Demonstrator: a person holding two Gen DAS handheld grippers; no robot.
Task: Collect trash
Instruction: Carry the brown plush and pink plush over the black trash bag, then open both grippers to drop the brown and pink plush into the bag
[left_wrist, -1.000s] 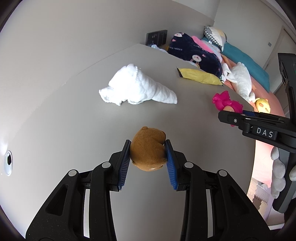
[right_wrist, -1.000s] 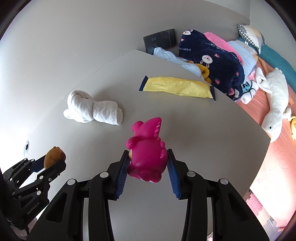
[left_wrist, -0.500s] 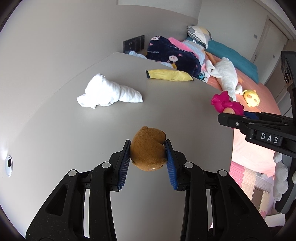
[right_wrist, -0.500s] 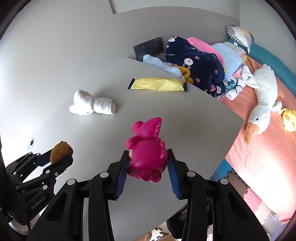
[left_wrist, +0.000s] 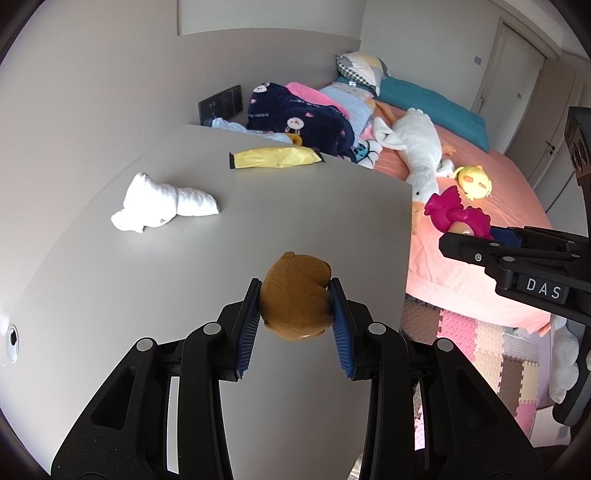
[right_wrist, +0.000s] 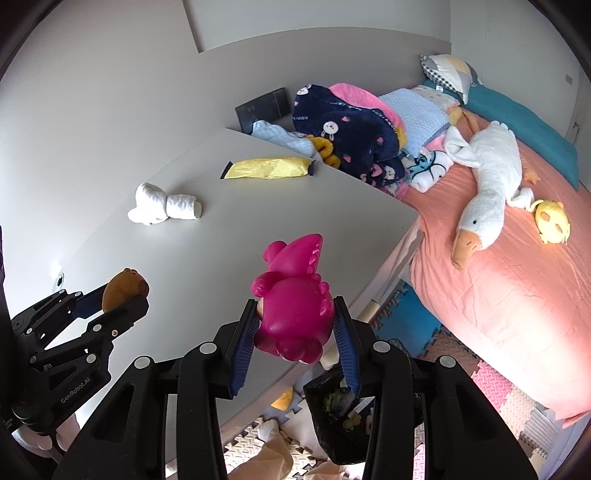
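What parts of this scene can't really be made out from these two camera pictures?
- Black bin, right wrist view: the right gripper and the pink toy cover much of it, so its contents are unclear.
- Brown toy, left wrist view: only its back shows, and the left gripper hides its sides.
- Dark wall panel, both views: too small to read.
- Floor mats, left wrist view: largely blocked by the table and bed.

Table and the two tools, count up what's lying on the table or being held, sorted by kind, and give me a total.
Toys held in the tools: 2, the brown bear in the left tool and the pink dinosaur in the right tool.
Towels on the table: 1, the white towel.
Wrappers on the table: 1, the yellow wrapper.
Total: 4
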